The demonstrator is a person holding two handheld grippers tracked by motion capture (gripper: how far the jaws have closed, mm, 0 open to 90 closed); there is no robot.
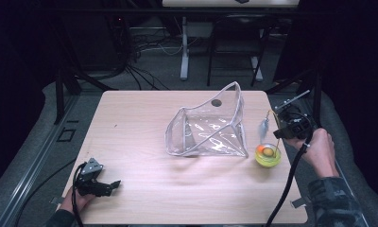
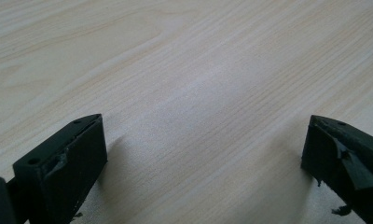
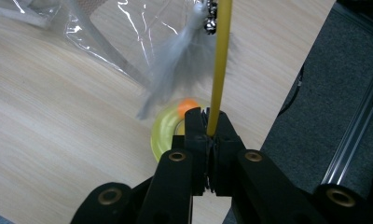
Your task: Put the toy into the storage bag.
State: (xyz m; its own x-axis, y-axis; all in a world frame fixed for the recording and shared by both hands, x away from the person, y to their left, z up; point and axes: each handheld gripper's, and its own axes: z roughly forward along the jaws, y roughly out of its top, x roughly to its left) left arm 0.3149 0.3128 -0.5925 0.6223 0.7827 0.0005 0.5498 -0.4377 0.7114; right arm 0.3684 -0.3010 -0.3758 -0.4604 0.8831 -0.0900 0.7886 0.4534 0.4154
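Pale wood bench (image 1: 144,123); right tool (image 3: 207,122) was pinching the toy's wand (image 3: 220,60), left tool (image 2: 203,154) spread. I'd lift it slowly, straight up, clear of the bag (image 1: 206,127).

Dim lab or test room, wooden table (image 1: 144,189) on grey carpet (image 1: 31,146), loose cables (image 1: 149,45), metal stands (image 1: 184,52), dark curtained surround
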